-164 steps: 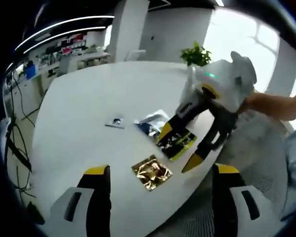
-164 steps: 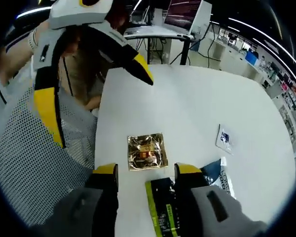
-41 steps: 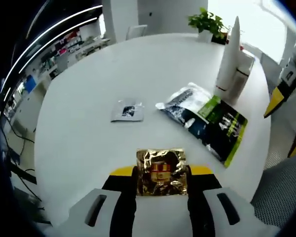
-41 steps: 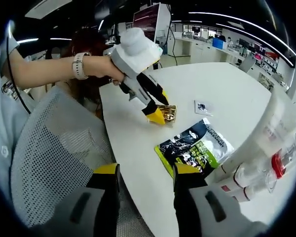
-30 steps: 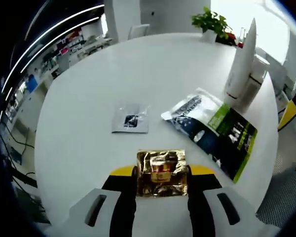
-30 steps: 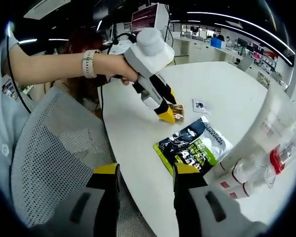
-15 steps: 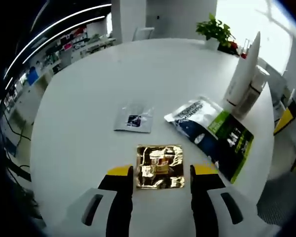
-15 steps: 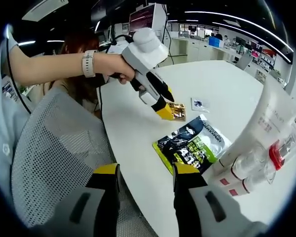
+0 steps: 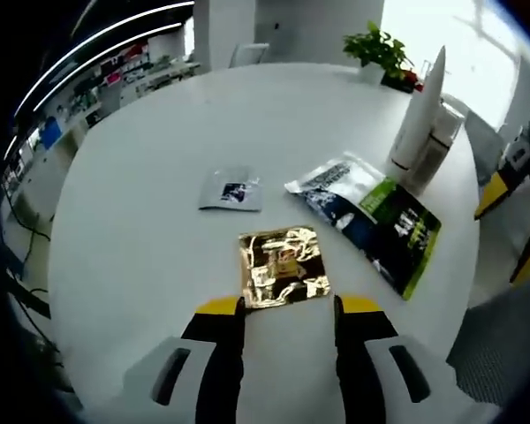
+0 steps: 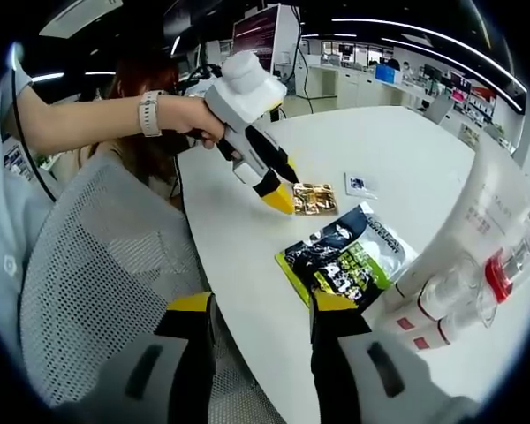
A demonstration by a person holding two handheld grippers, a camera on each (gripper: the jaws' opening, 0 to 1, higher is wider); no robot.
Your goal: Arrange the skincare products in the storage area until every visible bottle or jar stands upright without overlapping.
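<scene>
The gold sachet [image 9: 282, 266] lies flat on the white worktop [image 9: 141, 159], and everything else is best placed from it. Just short of its near edge sits the left gripper [image 9: 287, 311], jaws apart and clamped on nothing, the sachet resting free in front of the tips. In the right gripper view the same gripper [image 10: 278, 199] slopes down to the worktop beside the sachet [image 10: 314, 198], held in a hand [image 10: 187, 115]. Beyond the sachet, toward the worktop's middle, is a small grey sachet [image 9: 232, 190]; to its right a dark pouch [image 9: 371, 221] with a green edge, also flat and not overlapping either one. Past the pouch a white tube [image 9: 421, 110] stands upright with a bottle [image 9: 437, 146] touching it, likely the storage end. The right gripper [image 10: 256, 314] hangs off the worktop's edge over a mesh chair [image 10: 88, 265], jaws apart and empty, probably kept back to leave room. The flat packets look spread out so each stays visible.
</scene>
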